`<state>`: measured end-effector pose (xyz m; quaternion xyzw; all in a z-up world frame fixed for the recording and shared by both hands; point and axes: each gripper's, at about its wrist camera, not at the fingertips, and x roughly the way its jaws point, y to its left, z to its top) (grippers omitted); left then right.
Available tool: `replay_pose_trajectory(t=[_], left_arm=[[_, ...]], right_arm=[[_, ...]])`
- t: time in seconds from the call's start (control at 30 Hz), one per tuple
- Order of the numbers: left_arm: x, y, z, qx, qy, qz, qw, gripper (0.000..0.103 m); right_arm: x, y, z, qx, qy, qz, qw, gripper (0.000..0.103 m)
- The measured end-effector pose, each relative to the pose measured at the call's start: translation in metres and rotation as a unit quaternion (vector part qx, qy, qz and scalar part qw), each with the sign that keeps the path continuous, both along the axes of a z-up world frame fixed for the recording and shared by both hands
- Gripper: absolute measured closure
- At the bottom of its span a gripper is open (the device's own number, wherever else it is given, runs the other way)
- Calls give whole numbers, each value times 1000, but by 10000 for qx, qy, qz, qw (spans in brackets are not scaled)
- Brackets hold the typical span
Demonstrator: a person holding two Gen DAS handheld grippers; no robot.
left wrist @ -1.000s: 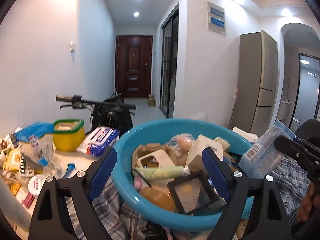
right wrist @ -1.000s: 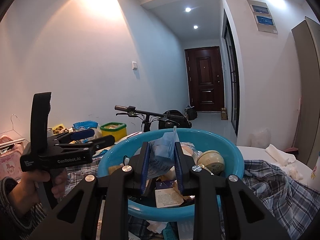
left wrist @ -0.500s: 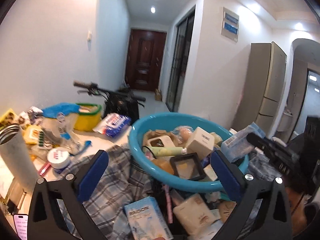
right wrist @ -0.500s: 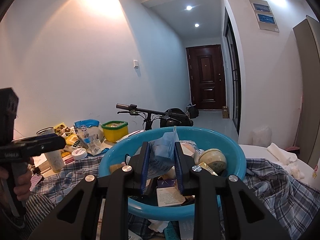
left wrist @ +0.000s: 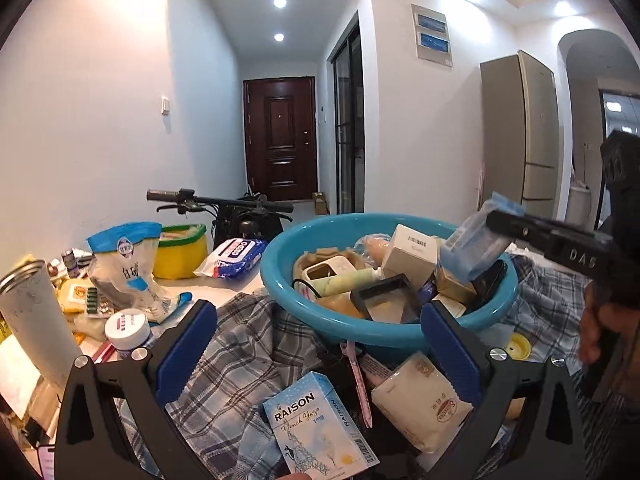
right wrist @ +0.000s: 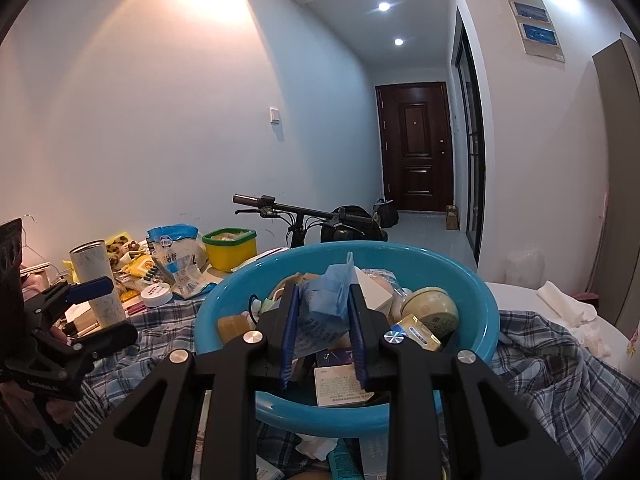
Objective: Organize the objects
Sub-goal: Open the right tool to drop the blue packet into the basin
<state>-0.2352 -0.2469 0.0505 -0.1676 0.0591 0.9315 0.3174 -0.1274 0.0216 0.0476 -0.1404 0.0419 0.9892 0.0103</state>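
The blue packet (right wrist: 326, 300) is held clamped by the R gripper (right wrist: 322, 334) directly above the basin (right wrist: 472, 292), w/ the L gripper (left wrist: 316, 344) spread wide, empty, on its near-left side.

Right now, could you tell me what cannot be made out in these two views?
- Blue packet: its print, right wrist view; the shut right tool covers its sides.
- Lower contents of the blue basin: both views; buried under the top items.
- RAISON box: lower corner, left wrist view; cut off near the edge, between the open left tool.
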Motion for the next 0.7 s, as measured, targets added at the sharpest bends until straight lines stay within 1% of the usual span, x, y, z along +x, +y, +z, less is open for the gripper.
replay_pose_trajectory(t=[0.13, 0.2, 0.23, 0.27, 0.33, 0.4, 0.47, 0.6, 0.63, 0.7], left_arm=[[-10, -6, -1, 90, -243, -41, 9997, 0], [-16, -9, -3, 135, -393, -21, 9991, 0], [-19, -11, -4, 170, -485, -19, 9987, 0], [-23, -13, -5, 217, -605, -37, 9979, 0], [-27, -17, -6, 290, -750, -35, 9968, 0], [-31, -21, -7, 366, -888, -54, 9954, 0], [-34, -26, -10, 461, -1023, -45, 9937, 0], [-43, -35, -17, 729, -1469, -202, 9863, 0], [-44, -36, -19, 745, -1558, -254, 9846, 0], [-46, -34, -23, 739, -1734, -395, 9813, 0]], right_arm=[[-3, 1, -2, -56, -113, 4, 9999, 80], [-5, 2, -3, -77, -164, 9, 9998, 77], [-6, 2, -4, -80, -198, 18, 9998, 68], [-6, 2, -4, -86, -219, 17, 9997, 51], [-4, 1, -3, -98, -167, -44, 9998, 34], [-1, -1, -1, -66, -104, -34, 9999, 30], [0, -3, 0, -36, -89, -80, 9999, 14], [1, -3, 1, -113, -54, -97, 9999, 10], [1, -3, 1, -132, -56, -106, 9998, 7], [2, -3, 2, -142, -41, -115, 9998, 6]])
